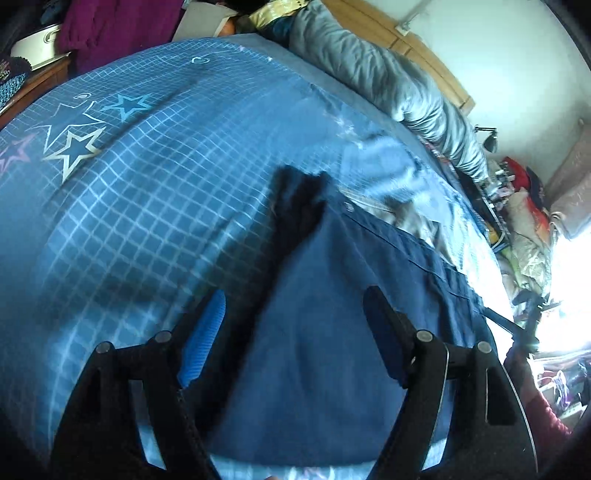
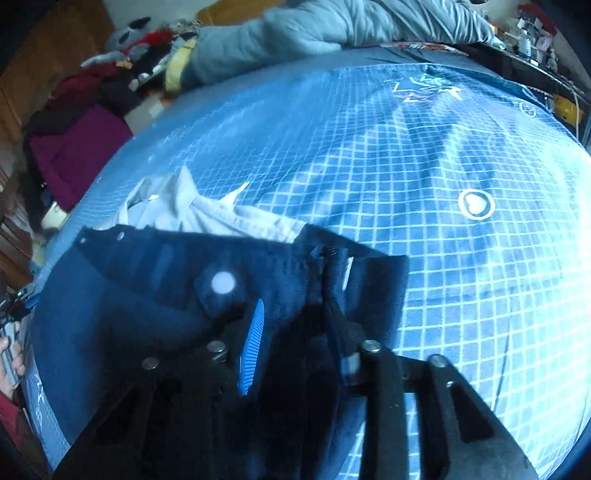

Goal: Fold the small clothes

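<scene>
The left gripper (image 1: 295, 332) hangs over a pair of navy shorts (image 1: 332, 295) with its jaws spread wide, and no cloth is pinched between them; the blue pads (image 1: 207, 336) stand on either side of the fabric's dark folded ridge, which runs away from the gripper towards the far end of the garment. The shorts lie flat on a blue grid-patterned bedsheet (image 1: 147, 206) printed with stars.

In the right wrist view, the right gripper (image 2: 295, 325) has its jaws set narrow, right at the fly seam near the waistband of the navy shorts (image 2: 147, 295). The cloth bunches dark between the fingers, but whether the pads actually press on it cannot be told. A round pale button (image 2: 223, 282) sits just left of the gripper's blue pad (image 2: 253, 347).

Just beyond the waistband lies a crumpled light grey garment (image 2: 207, 214), touching the shorts' far edge. Further off, the bedsheet (image 2: 406, 166) stretches out, and a grey quilt (image 2: 332, 22) is heaped along the far side of the bed.
</scene>
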### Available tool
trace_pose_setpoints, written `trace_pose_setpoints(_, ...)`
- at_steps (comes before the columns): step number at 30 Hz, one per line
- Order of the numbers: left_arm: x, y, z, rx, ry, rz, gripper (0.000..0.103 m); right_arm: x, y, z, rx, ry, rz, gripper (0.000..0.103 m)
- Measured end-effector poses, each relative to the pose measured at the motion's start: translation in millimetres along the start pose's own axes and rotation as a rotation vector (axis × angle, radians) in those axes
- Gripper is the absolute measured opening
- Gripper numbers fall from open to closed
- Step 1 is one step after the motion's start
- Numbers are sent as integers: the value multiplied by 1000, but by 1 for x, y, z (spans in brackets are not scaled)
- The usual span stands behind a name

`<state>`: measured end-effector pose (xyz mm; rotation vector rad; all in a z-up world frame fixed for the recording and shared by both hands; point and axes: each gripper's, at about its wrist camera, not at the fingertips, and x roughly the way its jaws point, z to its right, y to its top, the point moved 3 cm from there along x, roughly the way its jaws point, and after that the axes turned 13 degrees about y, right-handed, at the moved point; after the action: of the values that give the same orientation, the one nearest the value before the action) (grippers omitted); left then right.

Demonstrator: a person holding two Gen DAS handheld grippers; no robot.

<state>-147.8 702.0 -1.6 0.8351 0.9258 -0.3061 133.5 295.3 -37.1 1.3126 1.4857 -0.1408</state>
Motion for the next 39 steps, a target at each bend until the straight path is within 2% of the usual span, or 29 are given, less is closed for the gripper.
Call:
trace_pose_setpoints(2,-10,-10,-3,-17,2,2,76,-1,-2,8,6,-80,4,35)
trace_pose_setpoints(4,-20,-24,-9,-47,4,-9,76,-4,-7,13,47,-91,0,36)
trace_pose_setpoints(6,-30,-41,-15,-61,9,-14,76,-15,-11,3,51,-119,5,39)
trace_pose_setpoints(9,-42,-64,-22,-80,16,-23,76,-46,-30,-31,49,25,75,39)
trace_pose_setpoints(11,-42,-75,-28,-122,-3,-38,76,-65,-56,-61,-37,82,80,40)
trace_pose_setpoints(14,-34,-86,-38,-183,-18,-77,76,-86,-102,-76,-83,85,39,41)
trace_pose_setpoints(18,-34,-82,-28,-171,-43,-74,76,-120,-156,-58,30,76,16,41)
trace_pose_setpoints(21,-35,-77,-13,-148,-54,-63,76,-133,-180,-50,76,69,10,44)
trace_pose_setpoints(23,-34,-78,-6,-139,-61,-66,76,-135,-187,-41,103,65,28,49)
trace_pose_setpoints(25,-32,-82,-4,-138,-65,-77,76,-133,-188,-31,160,96,60,50)
trace_pose_setpoints(27,-30,-85,-1,-138,-62,-90,76,-125,-190,-19,215,161,51,41)
trace_pose_setpoints(28,-32,-89,-2,-139,-57,-91,76,-119,-191,-16,220,165,27,25)
trace_pose_setpoints(29,-33,-92,-4,-143,-52,-92,76,-113,-194,-14,214,132,-1,17)
trace_pose_setpoints(32,-33,-104,-12,-186,-52,-109,76,-117,-205,-9,229,131,17,16)
trace_pose_setpoints(35,-33,-114,-10,-213,-96,-110,76,-124,-217,-6,243,152,55,19)
trace_pose_setpoints(39,-24,-112,-1,-248,-154,-98,76,-125,-221,-4,268,175,92,21)
